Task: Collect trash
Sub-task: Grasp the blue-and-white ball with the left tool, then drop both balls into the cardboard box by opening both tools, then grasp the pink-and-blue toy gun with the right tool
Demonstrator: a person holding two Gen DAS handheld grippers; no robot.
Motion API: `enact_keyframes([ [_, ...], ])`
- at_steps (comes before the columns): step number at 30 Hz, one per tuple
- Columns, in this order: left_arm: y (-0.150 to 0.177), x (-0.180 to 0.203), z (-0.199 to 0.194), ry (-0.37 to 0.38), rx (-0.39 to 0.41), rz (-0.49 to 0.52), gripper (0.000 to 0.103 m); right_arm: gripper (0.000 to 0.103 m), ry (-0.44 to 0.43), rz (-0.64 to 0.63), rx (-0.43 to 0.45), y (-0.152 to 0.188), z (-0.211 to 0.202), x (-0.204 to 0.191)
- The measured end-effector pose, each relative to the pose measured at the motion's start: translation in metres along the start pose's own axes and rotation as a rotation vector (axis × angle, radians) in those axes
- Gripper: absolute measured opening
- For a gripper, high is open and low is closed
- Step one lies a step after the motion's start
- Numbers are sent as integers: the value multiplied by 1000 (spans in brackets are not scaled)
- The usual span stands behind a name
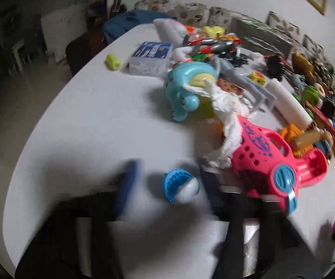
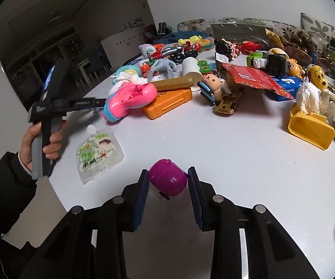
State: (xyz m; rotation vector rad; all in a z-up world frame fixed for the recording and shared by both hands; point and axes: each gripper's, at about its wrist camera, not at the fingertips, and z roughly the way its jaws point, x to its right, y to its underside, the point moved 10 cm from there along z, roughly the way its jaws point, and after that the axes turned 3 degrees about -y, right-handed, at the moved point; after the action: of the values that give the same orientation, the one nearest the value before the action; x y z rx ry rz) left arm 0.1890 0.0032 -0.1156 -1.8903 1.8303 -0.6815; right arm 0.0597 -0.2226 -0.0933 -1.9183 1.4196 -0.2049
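My right gripper (image 2: 168, 181) is shut on a purple plastic egg capsule (image 2: 168, 181), held just above the white table (image 2: 225, 153). An empty drink pouch (image 2: 97, 153) lies flat at the table's near left edge. Crumpled white tissue (image 2: 307, 97) sits at the right by a yellow scoop (image 2: 311, 127). More crumpled tissue (image 1: 223, 125) lies between a teal toy (image 1: 186, 90) and a pink toy (image 1: 272, 162). My left gripper (image 1: 167, 181) is blurred and open, its fingers (image 1: 128, 186) either side of a blue and white ball toy (image 1: 181, 186) on the table. It also shows in the right wrist view (image 2: 48, 107), held up at the left.
A dense pile of toys covers the far half of the table: an orange case (image 2: 167, 104), a red packet (image 2: 256, 79), a gold car (image 2: 226, 104), a clear box (image 1: 151, 58), a white roll (image 1: 288, 100). A sofa with cushions (image 2: 316, 23) stands behind.
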Motion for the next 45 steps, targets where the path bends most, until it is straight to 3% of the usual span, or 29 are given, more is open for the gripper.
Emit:
enact_keyframes([
  [2,5,2,-8,66,5,-18,24,34,3,1,3,-2,0,-2],
  [6,9,-1,-48,83,97,0,24,34,-13,11,24,-6,-9,-15],
  [12,48,30,-158,221,213,160,24,34,-101,-14,36,6,-42,-60],
  [15,94,49,-192,279,195,270,24,34,-151,-48,0,33,-58,-91],
  [19,167,65,-192,336,88,372,25,34,-162,-67,-106,87,-52,-114],
  [21,201,68,-171,338,16,386,46,35,-151,-45,-173,117,-33,-113],
  [22,215,69,-160,348,-21,391,83,45,-140,-40,-195,128,-23,-110],
  [23,228,68,-145,333,-35,397,95,70,-125,-40,-216,138,-13,-107],
  [24,238,65,-130,295,-32,406,96,75,-94,-48,-221,149,0,-101],
  [27,262,58,-94,238,-121,434,96,63,-48,-70,-255,159,13,-94],
  [30,248,52,-106,277,-96,397,96,62,-95,-90,-172,128,-9,-102],
  [33,206,49,-136,309,22,376,96,68,-27,-220,-39,58,-30,-101],
  [36,172,48,-146,310,83,336,96,68,35,-335,19,-9,-20,-94],
  [41,134,44,-136,347,77,202,96,68,138,-564,-18,-82,32,-85],
  [45,121,32,-130,364,65,124,96,65,246,-815,-127,-93,86,-82],
])
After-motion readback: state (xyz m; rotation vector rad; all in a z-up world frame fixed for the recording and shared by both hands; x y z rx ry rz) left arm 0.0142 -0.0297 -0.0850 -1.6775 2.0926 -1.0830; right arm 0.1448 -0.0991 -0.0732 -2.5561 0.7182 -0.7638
